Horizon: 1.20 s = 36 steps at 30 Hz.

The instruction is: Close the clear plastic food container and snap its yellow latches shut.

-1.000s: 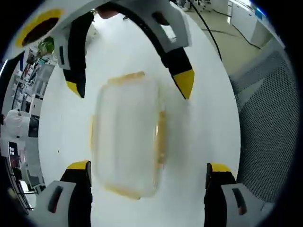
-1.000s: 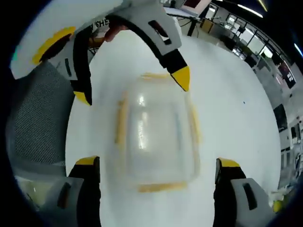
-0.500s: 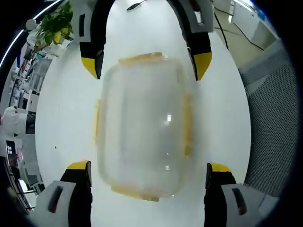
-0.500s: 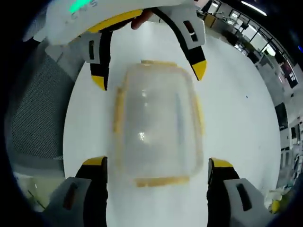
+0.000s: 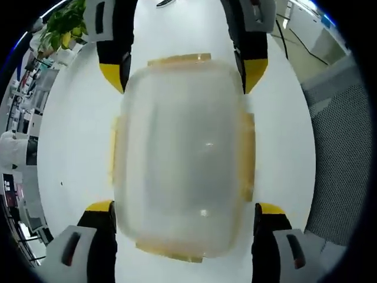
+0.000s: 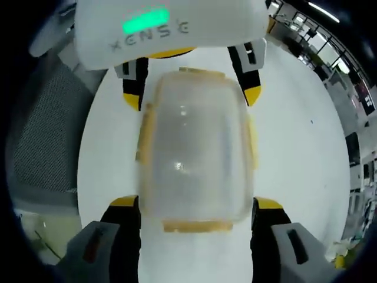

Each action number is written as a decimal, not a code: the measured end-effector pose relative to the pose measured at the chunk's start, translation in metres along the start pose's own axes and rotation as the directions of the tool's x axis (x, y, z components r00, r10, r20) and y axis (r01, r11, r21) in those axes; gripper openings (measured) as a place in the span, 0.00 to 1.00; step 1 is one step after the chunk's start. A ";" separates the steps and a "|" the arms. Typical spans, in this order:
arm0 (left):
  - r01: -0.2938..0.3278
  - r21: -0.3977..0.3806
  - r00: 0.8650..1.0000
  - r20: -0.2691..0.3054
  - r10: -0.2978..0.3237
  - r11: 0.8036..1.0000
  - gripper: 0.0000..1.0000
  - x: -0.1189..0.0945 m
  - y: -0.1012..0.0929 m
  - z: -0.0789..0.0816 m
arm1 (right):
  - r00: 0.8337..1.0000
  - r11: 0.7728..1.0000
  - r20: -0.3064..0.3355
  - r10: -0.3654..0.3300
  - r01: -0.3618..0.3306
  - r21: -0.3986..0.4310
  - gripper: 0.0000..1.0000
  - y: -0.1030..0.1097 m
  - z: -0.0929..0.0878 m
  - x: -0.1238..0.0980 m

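Both claws are standing wide open, gripping nothing: the left claw [image 5: 184, 215] and right claw [image 6: 196, 212] are straddling opposite ends of the clear container [image 5: 179, 159] on the white bench [image 5: 76, 147], likely lining up to press its yellow latches [image 5: 246, 156].

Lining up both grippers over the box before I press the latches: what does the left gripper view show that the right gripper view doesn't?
Left gripper view alone: a potted plant at upper left and a dark cable on the floor at upper right.

Right gripper view alone: the left gripper's white housing with a lit green bar, and ceiling lights over distant desks.

Both: the clear container with its yellow latches, on the white table, framed by open jaws at both ends, beside a grey mesh surface.
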<state>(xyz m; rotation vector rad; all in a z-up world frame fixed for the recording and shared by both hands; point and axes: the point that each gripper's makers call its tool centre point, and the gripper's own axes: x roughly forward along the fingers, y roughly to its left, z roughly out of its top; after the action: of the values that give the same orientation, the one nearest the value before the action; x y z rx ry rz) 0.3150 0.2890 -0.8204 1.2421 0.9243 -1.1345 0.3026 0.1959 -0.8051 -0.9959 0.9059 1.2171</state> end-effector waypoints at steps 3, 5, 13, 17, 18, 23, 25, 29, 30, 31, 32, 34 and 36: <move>-0.010 0.015 1.000 -0.009 0.010 1.000 0.92 0.003 0.002 -0.001 | 1.000 1.000 -0.003 0.005 -0.005 0.006 0.75 0.000 -0.001 0.001; -0.011 0.010 1.000 -0.011 0.011 1.000 0.89 0.002 0.005 0.000 | 1.000 1.000 -0.008 0.007 -0.007 0.006 0.75 0.000 -0.001 0.001; -0.008 -0.026 1.000 -0.021 0.007 1.000 0.82 0.001 0.005 0.001 | 1.000 1.000 0.015 0.006 -0.006 -0.018 0.75 0.001 0.000 0.002; -0.027 -0.027 0.999 -0.045 0.025 0.999 0.82 0.001 0.003 -0.002 | 0.999 0.999 0.032 0.012 -0.011 -0.033 0.74 0.000 0.000 0.002; -0.028 -0.034 0.999 -0.042 0.026 0.999 0.82 0.000 0.003 -0.002 | 0.999 0.999 0.035 0.014 -0.012 -0.037 0.74 0.000 0.001 0.002; -0.031 -0.055 0.999 -0.022 0.030 0.998 0.82 0.000 0.002 -0.003 | 0.999 0.999 0.037 0.013 -0.012 -0.049 0.74 0.001 0.002 0.003; -0.030 -0.059 0.999 -0.025 0.029 0.998 0.82 0.000 0.001 -0.004 | 0.999 0.998 0.042 0.015 -0.013 -0.058 0.74 0.001 0.003 0.003; -0.019 -0.066 0.999 -0.036 0.017 0.998 0.82 -0.002 -0.001 -0.009 | 0.999 0.998 0.038 0.021 -0.018 -0.068 0.74 0.002 0.007 0.005; -0.011 -0.060 0.999 -0.040 0.009 0.998 0.82 -0.003 -0.002 -0.011 | 0.999 0.997 0.035 0.022 -0.019 -0.070 0.74 0.003 0.008 0.005; 0.017 -0.078 0.999 -0.037 -0.020 0.997 0.81 -0.006 -0.004 -0.012 | 0.999 0.996 0.030 0.024 -0.021 -0.084 0.74 0.003 0.009 0.005; 0.032 -0.080 0.999 -0.031 -0.035 0.996 0.81 -0.008 -0.004 -0.012 | 0.999 0.996 0.027 0.025 -0.023 -0.088 0.74 0.003 0.010 0.005; 0.048 -0.074 0.999 -0.010 -0.049 0.996 0.81 -0.008 -0.003 -0.014 | 0.999 0.996 0.026 0.027 -0.024 -0.086 0.74 0.003 0.011 0.006; 0.050 -0.072 0.999 -0.008 -0.051 0.996 0.81 -0.008 -0.004 -0.016 | 0.999 0.996 0.030 0.024 -0.021 -0.083 0.74 0.004 0.012 0.007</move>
<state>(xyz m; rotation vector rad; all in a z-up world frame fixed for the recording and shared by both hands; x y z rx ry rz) 0.3102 0.3060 -0.8156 1.1729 1.0008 -1.1260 0.3002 0.2096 -0.8078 -1.0319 0.8503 1.2944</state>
